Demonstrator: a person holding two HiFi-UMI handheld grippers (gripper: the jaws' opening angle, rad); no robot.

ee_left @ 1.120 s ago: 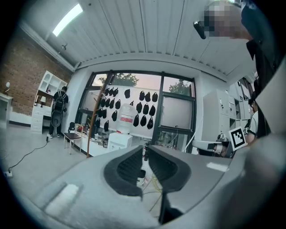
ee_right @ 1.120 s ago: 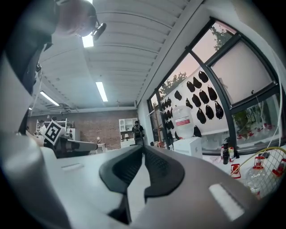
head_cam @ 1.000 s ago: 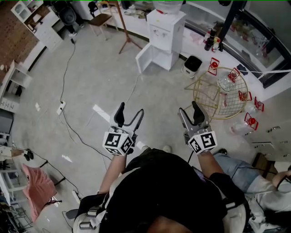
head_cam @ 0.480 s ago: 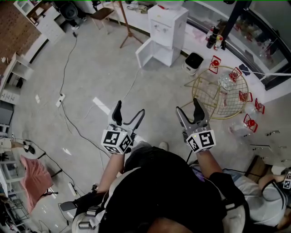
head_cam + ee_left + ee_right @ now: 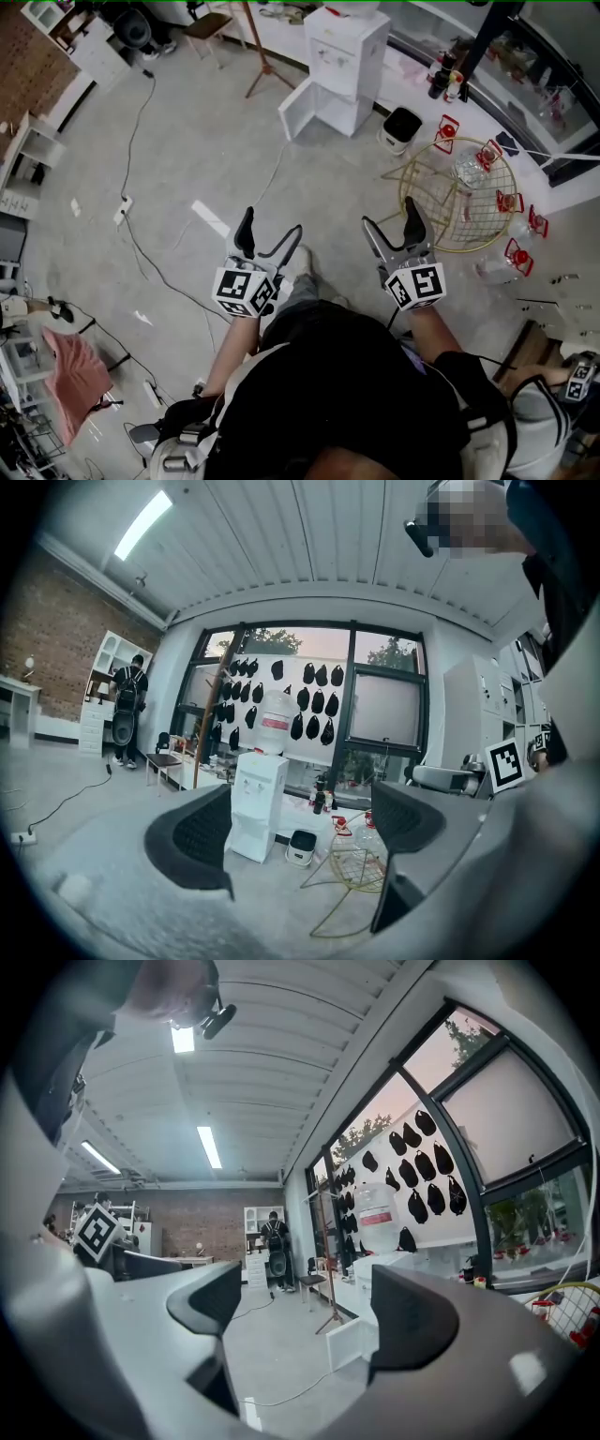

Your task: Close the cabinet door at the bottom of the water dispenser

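Evidently the cabinet door (image 5: 295, 111) hung open at the foot of the water dispenser (image 5: 345, 42), well apart from the left gripper (image 5: 272, 225) and right gripper (image 5: 390, 217), whose jaws had just been opening wide on nothing; on the approach a foot might snag the floor cable (image 5: 274, 175)

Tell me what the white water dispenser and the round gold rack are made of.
The water dispenser looks like white plastic or painted sheet metal: flat matt panels; which, I can't tell. The round gold rack seems thin metal wire with a glossy brass-coloured finish: the floor shows through its grid.
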